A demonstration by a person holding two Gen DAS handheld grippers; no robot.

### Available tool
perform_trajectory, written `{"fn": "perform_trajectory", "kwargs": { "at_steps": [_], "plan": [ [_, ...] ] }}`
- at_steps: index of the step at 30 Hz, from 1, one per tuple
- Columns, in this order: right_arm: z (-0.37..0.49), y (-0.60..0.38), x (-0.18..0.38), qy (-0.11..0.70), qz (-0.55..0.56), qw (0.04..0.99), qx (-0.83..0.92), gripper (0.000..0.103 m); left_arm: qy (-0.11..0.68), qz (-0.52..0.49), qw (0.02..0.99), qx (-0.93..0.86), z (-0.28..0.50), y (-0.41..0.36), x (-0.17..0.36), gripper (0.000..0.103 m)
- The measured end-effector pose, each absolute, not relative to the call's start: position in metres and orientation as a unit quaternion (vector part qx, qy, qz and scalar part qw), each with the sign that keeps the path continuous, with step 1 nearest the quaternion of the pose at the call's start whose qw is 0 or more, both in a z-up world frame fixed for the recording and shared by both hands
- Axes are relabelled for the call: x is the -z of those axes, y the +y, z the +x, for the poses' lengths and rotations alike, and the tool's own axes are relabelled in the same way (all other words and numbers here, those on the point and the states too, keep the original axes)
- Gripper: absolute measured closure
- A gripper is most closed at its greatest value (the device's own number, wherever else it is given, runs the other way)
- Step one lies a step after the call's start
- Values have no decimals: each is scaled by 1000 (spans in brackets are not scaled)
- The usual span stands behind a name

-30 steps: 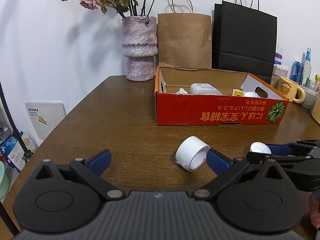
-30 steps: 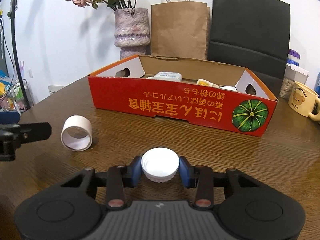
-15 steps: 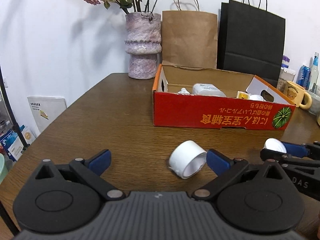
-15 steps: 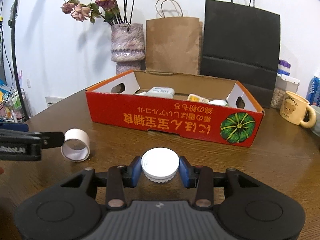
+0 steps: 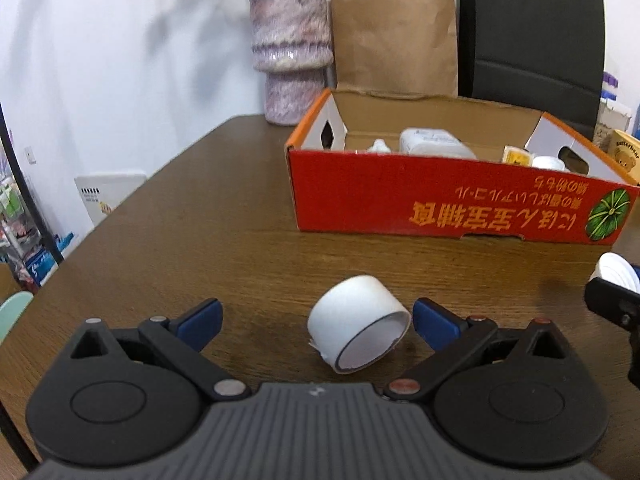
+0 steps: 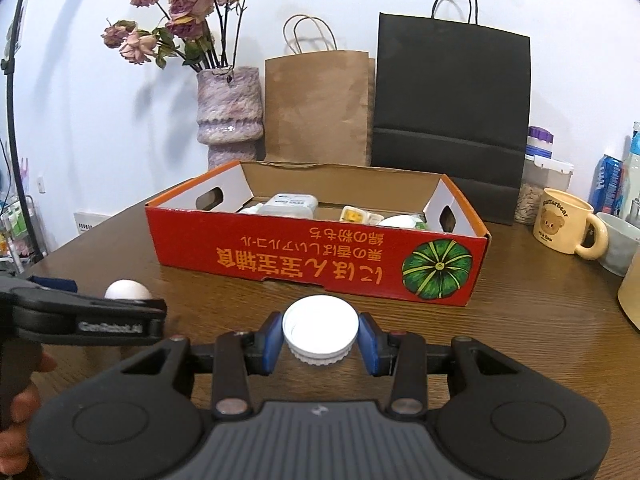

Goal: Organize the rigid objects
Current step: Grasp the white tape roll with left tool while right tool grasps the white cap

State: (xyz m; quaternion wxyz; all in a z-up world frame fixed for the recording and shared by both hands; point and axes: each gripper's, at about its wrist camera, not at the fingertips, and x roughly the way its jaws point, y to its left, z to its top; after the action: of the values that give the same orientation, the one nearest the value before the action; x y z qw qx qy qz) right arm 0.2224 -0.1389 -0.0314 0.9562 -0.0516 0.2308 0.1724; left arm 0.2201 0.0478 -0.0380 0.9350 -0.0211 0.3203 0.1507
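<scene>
Right gripper (image 6: 320,338) clamped on a white cap (image 6: 320,328), held just above the wooden table (image 6: 540,320) in front of the red box (image 6: 320,256). Left gripper (image 5: 316,322) spread wide, gripping nothing, with a white tape roll (image 5: 358,334) lying on its side between the blue fingertips (image 5: 434,322), nearer the right one. Inside the box, a few small white and yellow items.

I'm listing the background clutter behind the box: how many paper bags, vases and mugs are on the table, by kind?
Paper bags: 2, brown bag and black bag
Vases: 1, vase
Mugs: 1, mug
Total: 4
</scene>
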Motion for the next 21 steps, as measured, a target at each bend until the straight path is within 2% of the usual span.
{"fn": "perform_trajectory", "kwargs": {
  "at_steps": [3,4,6,7,9,10,21],
  "plan": [
    [223,-139,32,232,-50,957,-170,64,320,-22,935,-149,219,48,40,0],
    [223,-139,32,232,-50,956,-170,64,320,-23,936,-148,219,48,40,5],
    [223,-139,32,232,-50,956,-169,64,320,-26,936,-145,218,48,41,22],
    [223,-139,32,232,-50,957,-169,64,323,-31,935,-141,218,49,41,34],
    [223,-139,32,232,-50,956,-169,64,320,-45,937,-133,216,52,41,43],
    [223,-139,33,233,-50,956,-169,64,317,-52,938,-130,215,54,40,52],
    [223,-141,33,231,-49,957,-169,64,300,-50,944,-129,208,52,34,54]
  ]
}}
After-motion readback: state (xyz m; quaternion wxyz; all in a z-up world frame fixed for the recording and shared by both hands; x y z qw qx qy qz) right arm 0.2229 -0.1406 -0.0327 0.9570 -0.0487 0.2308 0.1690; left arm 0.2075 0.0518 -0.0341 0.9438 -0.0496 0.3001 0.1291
